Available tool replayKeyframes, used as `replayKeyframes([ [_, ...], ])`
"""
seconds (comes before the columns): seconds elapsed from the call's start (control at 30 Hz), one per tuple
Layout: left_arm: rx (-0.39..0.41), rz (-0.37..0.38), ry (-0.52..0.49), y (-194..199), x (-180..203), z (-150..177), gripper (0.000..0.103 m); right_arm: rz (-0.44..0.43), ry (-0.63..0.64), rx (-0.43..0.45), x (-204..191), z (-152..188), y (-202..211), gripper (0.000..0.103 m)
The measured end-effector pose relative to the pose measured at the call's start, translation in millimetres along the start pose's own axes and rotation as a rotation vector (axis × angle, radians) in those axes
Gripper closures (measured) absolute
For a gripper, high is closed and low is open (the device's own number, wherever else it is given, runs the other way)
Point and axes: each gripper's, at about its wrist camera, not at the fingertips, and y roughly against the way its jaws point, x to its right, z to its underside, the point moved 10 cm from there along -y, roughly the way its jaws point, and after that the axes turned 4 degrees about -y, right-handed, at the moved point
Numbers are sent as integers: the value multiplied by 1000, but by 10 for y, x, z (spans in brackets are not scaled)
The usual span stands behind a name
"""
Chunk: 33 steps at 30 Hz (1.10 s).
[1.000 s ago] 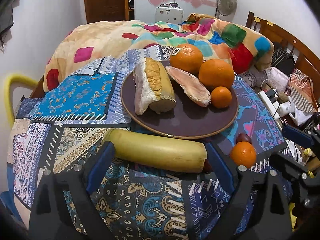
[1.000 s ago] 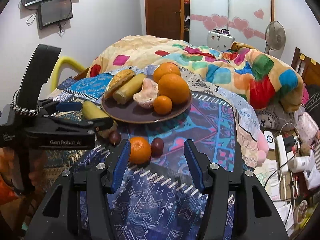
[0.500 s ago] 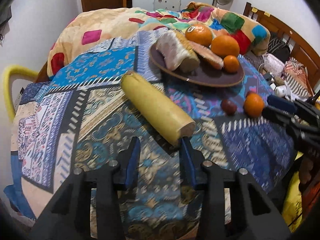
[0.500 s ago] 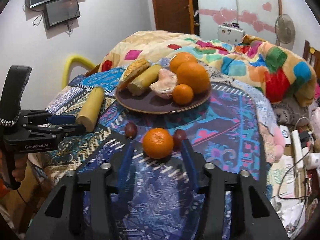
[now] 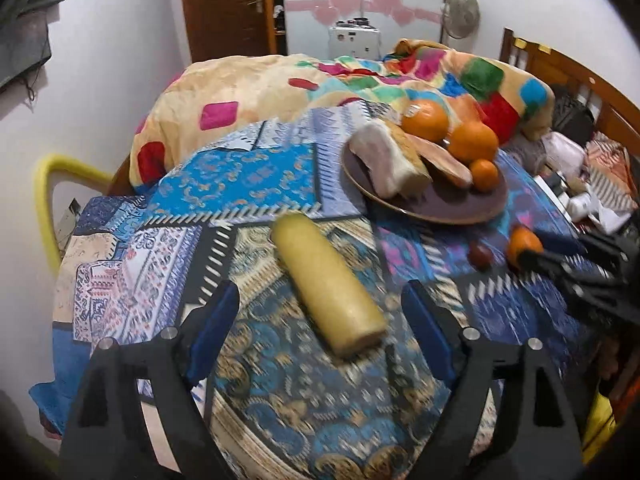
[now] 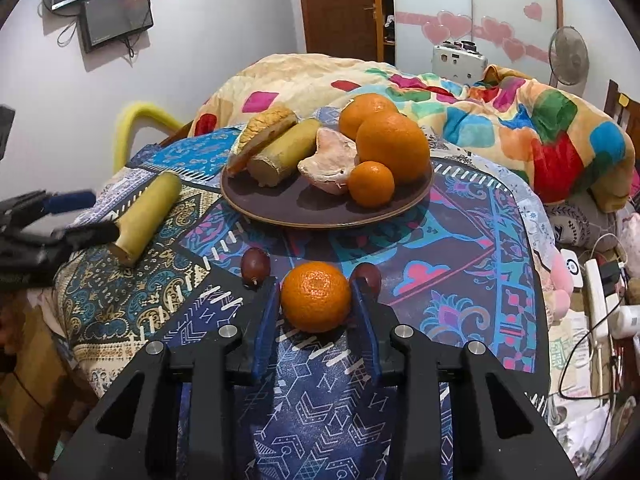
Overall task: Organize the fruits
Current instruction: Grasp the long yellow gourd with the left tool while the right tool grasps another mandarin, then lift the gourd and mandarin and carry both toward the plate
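Loose tangerine (image 6: 316,297) sits on the patterned cloth (image 6: 460,280) in front of the plate (image 6: 280,210), between the right gripper (image 6: 316,316) jaws; the blue pads are narrowed right at its sides, looks like contact both sides, fruit resting on the cloth. One dark plum (image 6: 255,265) just left of the tangerine, a second plum (image 6: 367,276) just right of it, partly behind the right pad.

Yellow cane piece (image 5: 328,284) lies on the cloth left of the plate, slanted, near end pointing toward the left gripper (image 5: 320,328). Left jaws spread wide, holding nothing; the cane's near end lies between the pads with gaps on both sides. Left view blurry.

On the plate: two big oranges (image 6: 390,146) at the back right, small tangerine (image 6: 370,184) in front of them, peeled pomelo segment (image 6: 328,164) in the middle, a second cane piece (image 6: 284,152) and a pomelo rind wedge (image 6: 264,128) at the left.

Beyond the plate, a colourful blanket (image 6: 520,120) heaped on the bed. Yellow chair back (image 5: 48,192) far left of the plate. Fan (image 6: 568,56) and a wooden door (image 6: 340,4) at the far wall. Power strip (image 6: 596,292) and cables off to the plate's right.
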Motion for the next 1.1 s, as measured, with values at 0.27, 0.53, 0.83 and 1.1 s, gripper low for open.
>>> replayKeyframes([
  [0.27, -85, 52, 115, -372, -155, -30, 32, -10, -9, 43, -13, -100, 122, 70],
  [0.53, -121, 38, 82, -633, -90, -82, 39, 15, 1, 96, 43, -299, 197, 70],
  [0.83, -118, 58, 32, -662, 52, -59, 60, 36, -16, 90, 173, -297, 113, 70],
  [1.1, -121, 87, -32, -450, 160, 68, 66, 25, -24, 97, 174, -287, 118, 70],
])
